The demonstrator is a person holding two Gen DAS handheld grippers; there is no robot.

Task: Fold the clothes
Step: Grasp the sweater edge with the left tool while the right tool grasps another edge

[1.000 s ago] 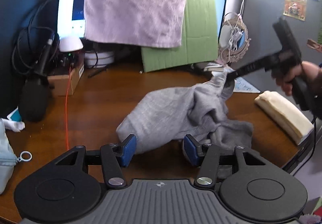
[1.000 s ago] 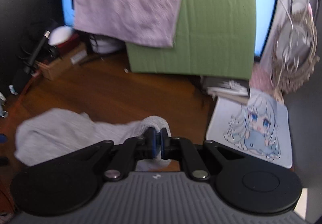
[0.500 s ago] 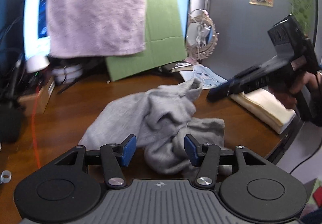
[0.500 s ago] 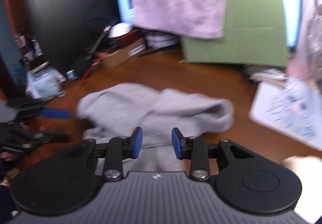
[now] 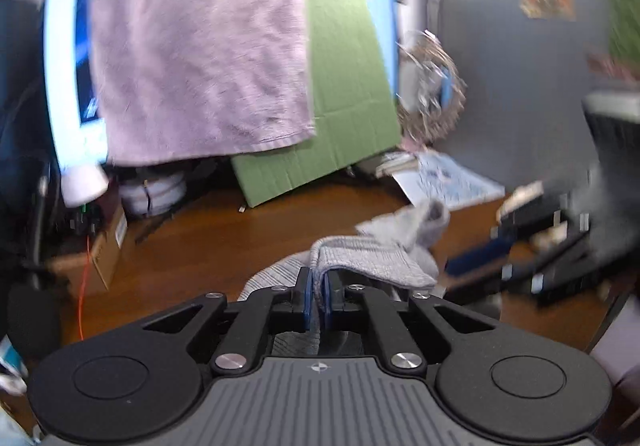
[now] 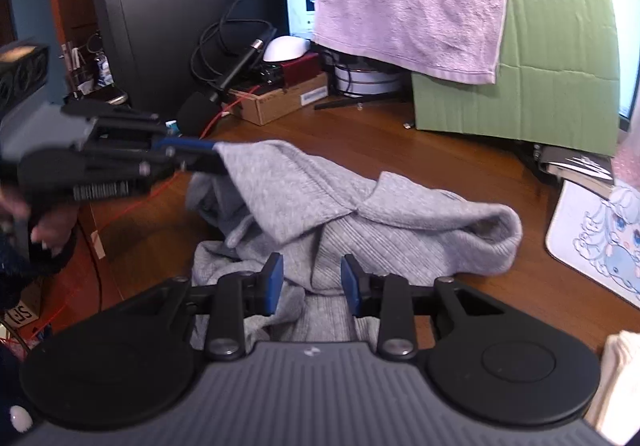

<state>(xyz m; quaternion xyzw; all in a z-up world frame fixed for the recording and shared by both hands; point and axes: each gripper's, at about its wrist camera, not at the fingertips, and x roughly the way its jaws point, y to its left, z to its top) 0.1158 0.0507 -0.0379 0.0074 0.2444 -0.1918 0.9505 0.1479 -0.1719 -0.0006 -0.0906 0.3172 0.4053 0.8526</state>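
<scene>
The folding is barely starting: the grey knit garment (image 6: 360, 213) is lying crumpled in the middle of the wooden desk (image 6: 460, 149), with no flat layer or clean fold showing yet, so spreading and every fold seem to be left. The left gripper (image 5: 317, 296) is pinching a ribbed edge of it, jaws pressed together on the cloth and raising it at the left. The right gripper (image 6: 311, 284) is hovering over the near bunched part, jaws spread and gripping nothing. The fabric is looking soft, ribbed and heavily rumpled.
</scene>
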